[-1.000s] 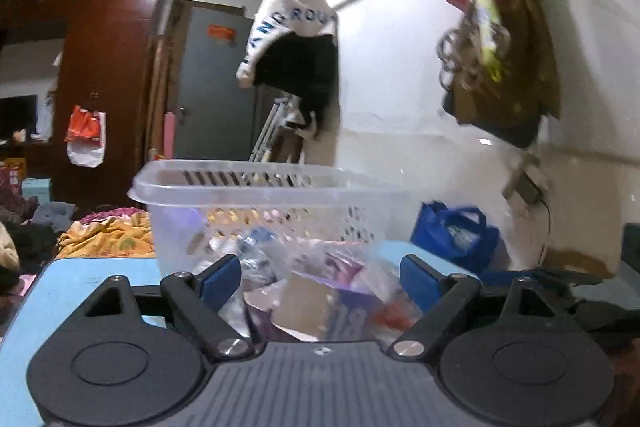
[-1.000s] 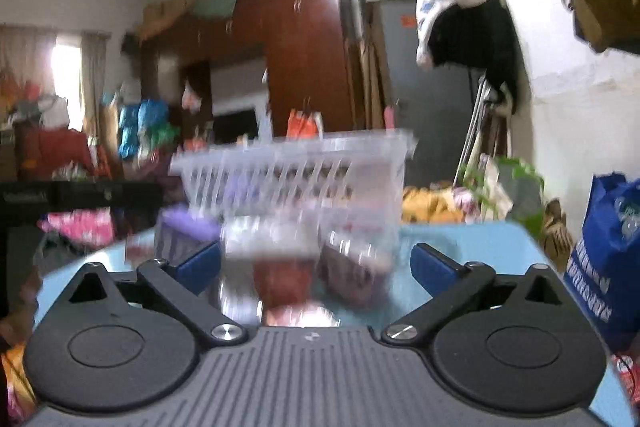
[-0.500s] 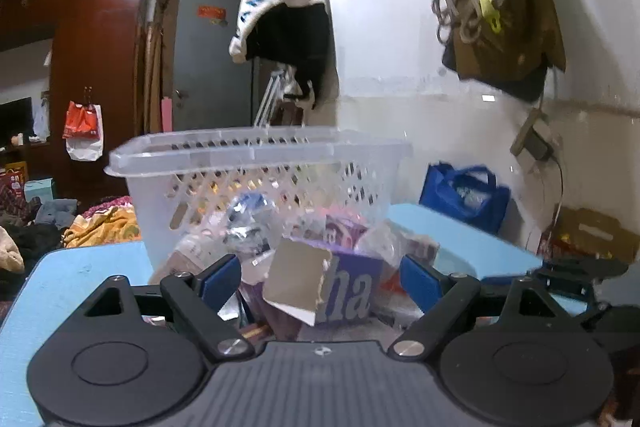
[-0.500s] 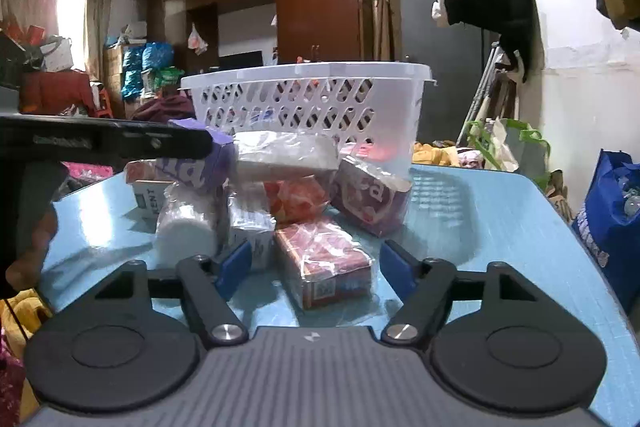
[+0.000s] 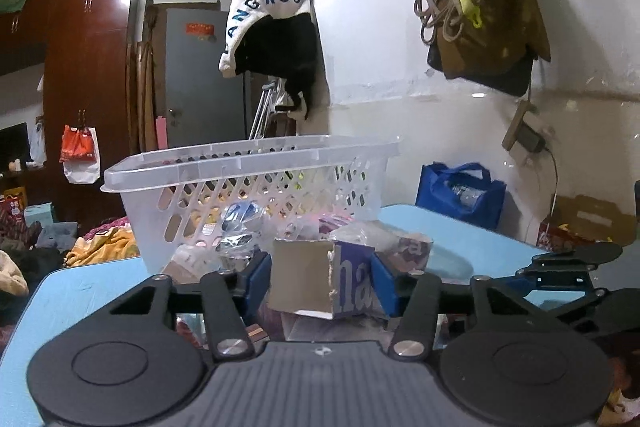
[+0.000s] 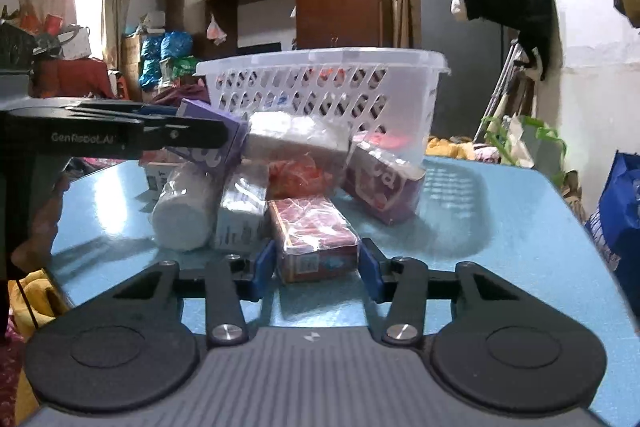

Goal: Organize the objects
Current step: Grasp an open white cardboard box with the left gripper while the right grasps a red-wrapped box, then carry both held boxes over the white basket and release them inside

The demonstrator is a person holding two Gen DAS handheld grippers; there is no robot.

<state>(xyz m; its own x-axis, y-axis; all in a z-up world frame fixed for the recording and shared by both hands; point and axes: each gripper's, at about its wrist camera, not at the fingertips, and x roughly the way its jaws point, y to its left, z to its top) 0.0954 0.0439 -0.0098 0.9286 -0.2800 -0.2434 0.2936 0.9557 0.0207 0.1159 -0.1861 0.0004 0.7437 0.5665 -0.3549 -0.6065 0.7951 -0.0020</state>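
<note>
**Q.** Where does each package lie relative to the tool that addresses it?

**A.** Right tool [image 6: 318, 269]: a red wrapped packet [image 6: 312, 237] lies flat on the blue tabletop [image 6: 500, 227], its near end directly between the two blue pads, its long axis running straight ahead along the fingers. The jaws are closing on it; a sliver of gap shows at the right pad, so contact appears not quite made. Left tool [image 5: 320, 285]: a purple carton [image 5: 320, 283] with a torn brown flap sits between its pads, raised on top of the heap, tilted. These jaws are closing too, and both pads appear to press the carton's sides.

**Q.** What lies beyond, and what obstructs?

**A.** Ahead of both tools stands the white slotted basket [image 6: 320, 83], upright, behind the heap, the probable destination. Left of the red packet, touching or nearly so, lie a clear-wrapped pale box [image 6: 242, 211] and a white roll [image 6: 184, 215]; ahead and right, a maroon packet [image 6: 382, 187] leans by the basket wall.

**Q.** Which risk follows?

**A.** Judged from the crowding: lifting the red packet may drag the pale box, and the heap stands between each tool and the basket rim.
</note>
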